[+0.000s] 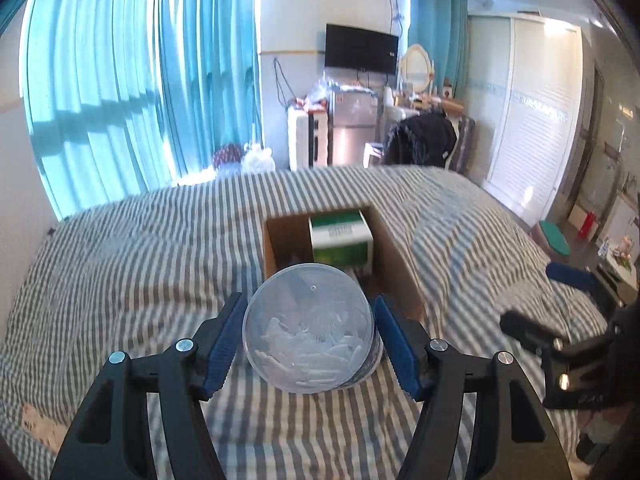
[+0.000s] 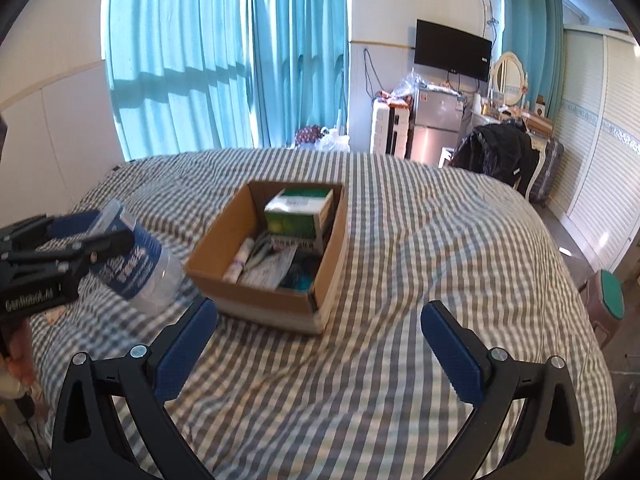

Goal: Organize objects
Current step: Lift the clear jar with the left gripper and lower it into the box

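Note:
My left gripper [image 1: 310,328] is shut on a clear plastic jar [image 1: 310,326] with a blue label and white pieces inside, held tilted above the striped bed, just short of the cardboard box [image 1: 396,256]. In the right wrist view the jar [image 2: 140,264] hangs left of the box [image 2: 256,300], held by the left gripper [image 2: 92,236]. The box holds a green-and-white carton [image 2: 298,212] and several small items. My right gripper [image 2: 318,336] is open and empty over the bed, in front of the box.
The grey-and-white checked bed cover [image 2: 420,248] fills the foreground. Turquoise curtains [image 2: 224,60], a TV [image 2: 452,50], a small fridge [image 2: 434,124], a chair with a black jacket [image 2: 496,152] and white wardrobe doors [image 2: 600,140] stand behind. A green-topped stool [image 2: 610,294] is at right.

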Demonstrator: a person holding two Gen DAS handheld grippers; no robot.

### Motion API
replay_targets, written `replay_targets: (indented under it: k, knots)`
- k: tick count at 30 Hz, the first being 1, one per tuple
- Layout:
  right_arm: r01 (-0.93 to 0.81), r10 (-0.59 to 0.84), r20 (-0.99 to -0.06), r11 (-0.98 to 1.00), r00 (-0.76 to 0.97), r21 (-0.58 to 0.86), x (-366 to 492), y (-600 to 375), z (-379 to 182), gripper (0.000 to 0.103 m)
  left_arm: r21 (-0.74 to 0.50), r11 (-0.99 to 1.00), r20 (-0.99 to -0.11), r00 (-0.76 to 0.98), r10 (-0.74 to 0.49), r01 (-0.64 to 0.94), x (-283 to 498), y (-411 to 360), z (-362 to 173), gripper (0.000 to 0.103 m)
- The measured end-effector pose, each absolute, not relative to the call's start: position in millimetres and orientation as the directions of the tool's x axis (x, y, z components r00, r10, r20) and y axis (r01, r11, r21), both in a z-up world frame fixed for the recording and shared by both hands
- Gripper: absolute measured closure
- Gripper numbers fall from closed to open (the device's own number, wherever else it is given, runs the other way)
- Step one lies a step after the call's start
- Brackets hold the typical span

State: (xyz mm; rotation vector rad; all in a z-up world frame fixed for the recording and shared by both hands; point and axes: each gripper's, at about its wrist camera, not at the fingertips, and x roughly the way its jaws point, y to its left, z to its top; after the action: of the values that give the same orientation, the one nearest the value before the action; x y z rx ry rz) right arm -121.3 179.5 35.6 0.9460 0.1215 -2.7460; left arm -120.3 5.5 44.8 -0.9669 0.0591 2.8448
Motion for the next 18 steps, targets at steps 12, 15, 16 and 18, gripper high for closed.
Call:
replay_targets:
  k: [12,15,16,18]
  knots:
    - [0.237,-0.189,-0.603,-0.972,-0.775,0.0,-215.7,168.9,39.8,0.0,-0.011,-0.991,-0.63,-0.769,0.108,-0.13,-233.7,21.3,26.5,0.036]
    - [0.222,-0.186,-0.606,-0.975,-0.774,0.015,-236.6,169.5,30.7,0.0,-0.003,-0.991,-0.656,-0.748,0.101,-0.131,-251.8,27.2,4.4,0.036]
    - [0.219,-0.187,-0.609,-0.976,-0.771,0.023,-242.0,170.0,27.0,0.0,-0.001,-0.991,-0.667,-0.739,0.1,-0.133,-255.4,29.7,-3.8,0.036]
    - [0.212,-0.189,-0.619,-0.977,-0.762,0.036,-251.9,171.8,19.6,0.0,0.0,-0.99,-0.696,-0.711,0.1,-0.139,-266.1,32.3,-23.4,0.036]
